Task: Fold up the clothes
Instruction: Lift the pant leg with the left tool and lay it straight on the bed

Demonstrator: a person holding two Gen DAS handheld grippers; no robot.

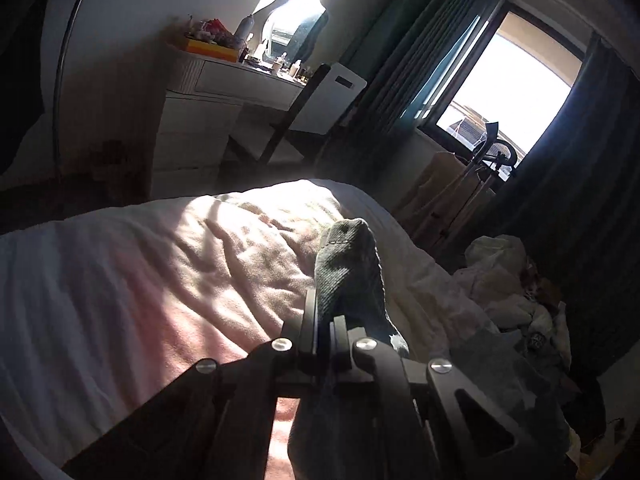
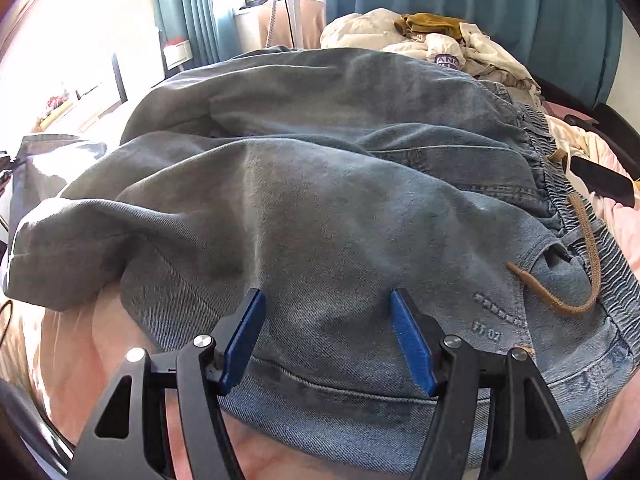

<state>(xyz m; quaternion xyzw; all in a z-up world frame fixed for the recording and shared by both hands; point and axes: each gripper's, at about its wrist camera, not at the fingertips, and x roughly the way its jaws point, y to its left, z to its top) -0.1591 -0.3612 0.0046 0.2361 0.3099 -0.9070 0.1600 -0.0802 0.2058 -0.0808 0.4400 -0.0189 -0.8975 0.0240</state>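
left claw (image 1: 320, 320): clenched on grey denim fold (image 1: 348, 272), lifted above bed (image 1: 160, 264)
right claw (image 2: 326, 340): released, over jeans (image 2: 320, 184) on bed
risk: thin pinch slipping, fold dropping crooked

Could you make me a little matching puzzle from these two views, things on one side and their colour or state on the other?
Things:
1. left gripper
2. right gripper
3. drawstring
4. curtains

States:
a. teal, hanging by the window
b. jaws apart over the denim trousers
c. brown, lying loose on the denim
d. shut on a grey fabric piece

Pairs: 1-d, 2-b, 3-c, 4-a
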